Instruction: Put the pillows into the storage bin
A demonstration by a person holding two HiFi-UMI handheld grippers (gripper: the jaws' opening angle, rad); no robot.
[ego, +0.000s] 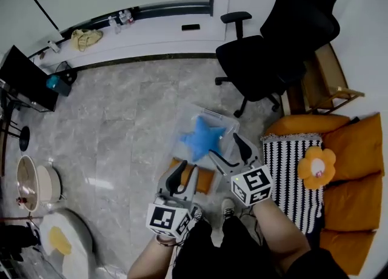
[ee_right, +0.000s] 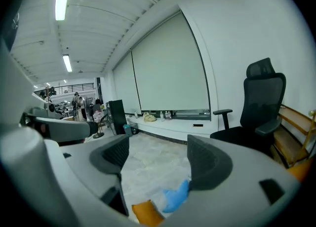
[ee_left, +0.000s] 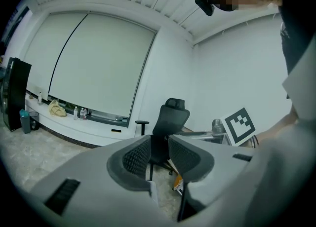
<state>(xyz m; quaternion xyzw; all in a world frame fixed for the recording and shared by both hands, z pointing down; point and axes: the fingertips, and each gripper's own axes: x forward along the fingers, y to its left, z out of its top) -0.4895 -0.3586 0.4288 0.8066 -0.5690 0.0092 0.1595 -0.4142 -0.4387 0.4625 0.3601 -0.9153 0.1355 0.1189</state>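
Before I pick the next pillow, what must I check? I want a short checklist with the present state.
1. Left gripper empty, jaws slightly apart: ok.
2. Right gripper empty, jaws wide: ok.
3. Bin open on top: ok.
4. Star pillow inside bin: ok.
5. Orange pillow in bin: not ok, it lies on the floor beside it.
6. Room left in bin: cannot tell.

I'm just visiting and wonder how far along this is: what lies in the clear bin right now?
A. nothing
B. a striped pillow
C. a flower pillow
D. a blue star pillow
D: the blue star pillow lies inside the bin, while the striped pillow and the flower pillow rest on the sofa.
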